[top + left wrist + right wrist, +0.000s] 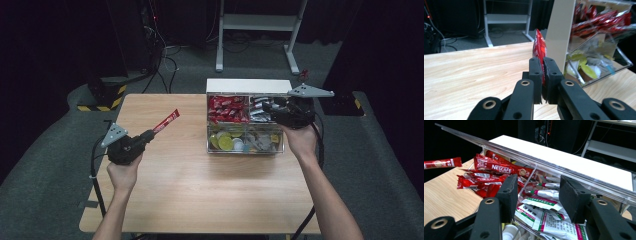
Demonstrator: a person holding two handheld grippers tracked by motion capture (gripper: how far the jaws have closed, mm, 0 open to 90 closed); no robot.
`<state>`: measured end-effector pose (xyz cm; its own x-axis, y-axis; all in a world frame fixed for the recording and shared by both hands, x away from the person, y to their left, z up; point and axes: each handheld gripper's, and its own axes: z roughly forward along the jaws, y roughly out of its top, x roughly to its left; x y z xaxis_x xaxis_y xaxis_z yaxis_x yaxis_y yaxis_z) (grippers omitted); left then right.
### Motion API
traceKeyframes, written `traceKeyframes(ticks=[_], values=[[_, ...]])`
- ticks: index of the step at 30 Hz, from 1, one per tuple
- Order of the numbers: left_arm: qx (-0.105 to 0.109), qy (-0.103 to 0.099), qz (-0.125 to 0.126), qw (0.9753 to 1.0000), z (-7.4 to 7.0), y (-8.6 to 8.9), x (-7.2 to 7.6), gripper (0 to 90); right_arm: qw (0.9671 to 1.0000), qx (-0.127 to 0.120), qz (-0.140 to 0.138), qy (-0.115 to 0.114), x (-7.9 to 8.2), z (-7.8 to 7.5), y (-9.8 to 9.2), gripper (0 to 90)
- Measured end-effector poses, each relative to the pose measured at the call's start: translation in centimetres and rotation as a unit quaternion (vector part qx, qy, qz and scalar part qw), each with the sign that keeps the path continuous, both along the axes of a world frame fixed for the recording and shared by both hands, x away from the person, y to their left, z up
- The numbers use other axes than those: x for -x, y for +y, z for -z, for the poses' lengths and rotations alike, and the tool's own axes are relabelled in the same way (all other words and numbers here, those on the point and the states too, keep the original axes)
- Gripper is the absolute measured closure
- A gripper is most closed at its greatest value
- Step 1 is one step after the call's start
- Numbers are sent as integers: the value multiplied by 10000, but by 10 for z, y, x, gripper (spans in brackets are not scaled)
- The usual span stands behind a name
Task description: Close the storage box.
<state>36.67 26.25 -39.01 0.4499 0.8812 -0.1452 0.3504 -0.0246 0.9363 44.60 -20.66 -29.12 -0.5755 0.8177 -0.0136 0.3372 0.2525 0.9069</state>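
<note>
My left gripper (150, 133) (542, 65) is shut on a red coffee stick sachet (167, 120) (539, 47), held above the wooden table (165, 185) left of the box; the sachet also shows far left in the right gripper view (442, 163). A clear compartment box (277, 145) (524, 157) stands at the table's back right. Its back-left cell holds several red sachets (227, 109) (496, 167), its back-right cell silver-white sachets (257, 107) (546, 207), the front cells round capsules (225, 142) (586, 71). My right gripper (268, 107) (537, 195) hangs open over the silver-white sachets, nothing between its jaws.
The box has a white back panel (248, 85) (560, 30) and a clear lid edge (564, 172) running above my right jaws. Behind the table stand a white desk frame (260, 22) and cables on the grey floor (165, 65). Bare tabletop lies in front of the box.
</note>
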Motion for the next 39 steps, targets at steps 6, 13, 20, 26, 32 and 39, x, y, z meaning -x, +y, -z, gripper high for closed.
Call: traceKeyframes(ticks=[6,13,20,26,32,39], values=[[-3,132,-87,9999,14,0,-1,859,10000,4,5,5,0,0,-1,498],[-66,261,-141,9995,30,-5,-3,858,10000,6,11,6,0,1,-1,497],[-288,420,-140,9986,48,-15,-7,856,10000,11,24,7,0,1,0,496],[-381,574,-117,9976,62,-23,-13,855,10000,20,22,11,0,0,0,496],[-386,735,-119,9965,76,-28,-17,854,10000,22,23,12,1,0,0,496],[-456,917,-139,9947,93,-34,-21,854,10000,39,18,22,1,0,0,495]])
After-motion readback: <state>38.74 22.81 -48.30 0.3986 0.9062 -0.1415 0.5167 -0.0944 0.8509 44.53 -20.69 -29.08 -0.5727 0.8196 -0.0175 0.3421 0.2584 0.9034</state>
